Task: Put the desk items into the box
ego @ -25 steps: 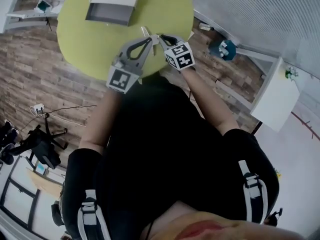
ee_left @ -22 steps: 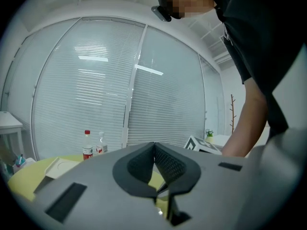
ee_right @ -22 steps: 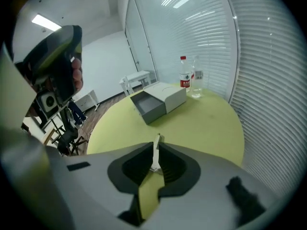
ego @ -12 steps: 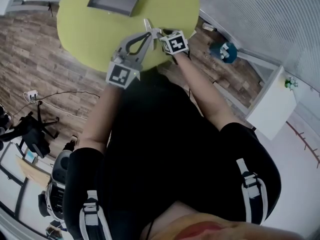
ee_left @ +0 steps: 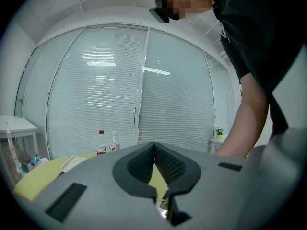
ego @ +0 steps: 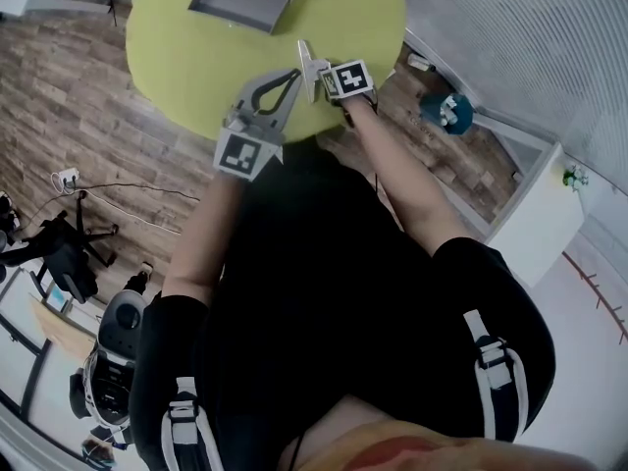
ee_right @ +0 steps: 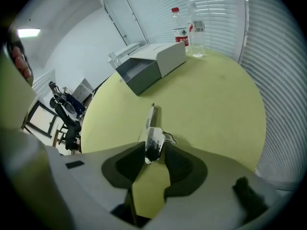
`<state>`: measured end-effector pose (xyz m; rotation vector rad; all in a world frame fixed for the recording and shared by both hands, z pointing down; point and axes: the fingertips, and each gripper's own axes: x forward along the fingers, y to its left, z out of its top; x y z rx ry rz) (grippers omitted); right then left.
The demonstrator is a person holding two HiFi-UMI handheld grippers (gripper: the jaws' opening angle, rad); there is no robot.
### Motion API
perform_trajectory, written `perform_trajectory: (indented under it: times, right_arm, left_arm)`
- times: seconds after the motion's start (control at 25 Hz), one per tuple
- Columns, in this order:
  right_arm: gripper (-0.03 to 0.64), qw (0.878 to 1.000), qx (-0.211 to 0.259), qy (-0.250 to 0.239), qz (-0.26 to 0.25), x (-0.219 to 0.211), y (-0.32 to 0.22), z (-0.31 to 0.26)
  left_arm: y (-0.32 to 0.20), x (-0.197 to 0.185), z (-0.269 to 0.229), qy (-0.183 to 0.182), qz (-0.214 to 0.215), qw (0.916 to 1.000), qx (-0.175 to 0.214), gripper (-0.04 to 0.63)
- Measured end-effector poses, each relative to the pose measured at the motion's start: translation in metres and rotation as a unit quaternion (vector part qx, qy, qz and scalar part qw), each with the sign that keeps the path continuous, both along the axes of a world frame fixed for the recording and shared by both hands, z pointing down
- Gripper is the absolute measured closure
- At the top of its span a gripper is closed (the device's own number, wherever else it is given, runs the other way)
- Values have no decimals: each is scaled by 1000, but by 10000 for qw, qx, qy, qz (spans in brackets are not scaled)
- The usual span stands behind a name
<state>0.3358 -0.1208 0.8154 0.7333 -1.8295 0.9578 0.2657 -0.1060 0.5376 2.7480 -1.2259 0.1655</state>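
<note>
Down goes my right gripper [ee_right: 153,150] since a second ago. It was up above the table [ee_right: 216,104] then. Now it points steeply down at the green top. Its jaws have just been opening, and now they stand wide apart. They do not squeeze anything.

I count one shiny metal thing [ee_right: 153,137]. It lies flat on the table, right between the tips of the two open jaws. Its long thin end points away from me, to 12 o'clock. Its fat end sits down in the gap between the pads. I cannot tell just what kind of desk thing it is.

I count one box [ee_right: 151,66]. It is white and grey and stands open. From the metal thing it sits at 12 o'clock, well apart, across the table.

I count two bottles. One has a red cap [ee_right: 180,30] and the other is clear [ee_right: 196,30]. They stand side by side at 1 o'clock, just behind the box.

I count two grippers. My left gripper [ee_left: 154,146] has its jaws together at the tips, with nothing held. In the head view it sits at 9 o'clock from the right one, just beside it, near the table edge closest to me.
</note>
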Motion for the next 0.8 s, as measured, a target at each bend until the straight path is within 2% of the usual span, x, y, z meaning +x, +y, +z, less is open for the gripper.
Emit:
perform_trajectory:
  times: [0.48, 0.8]
  right_arm:
    - [586, 9994, -168, -304, 78, -27, -3, -22]
    - [591, 9997, 113, -105, -196, -39, -10, -45]
  left_arm:
    - [-8, -16, -9, -18, 201, 9998, 38, 581]
    - [-17, -33, -21, 18, 261, 9996, 72, 581]
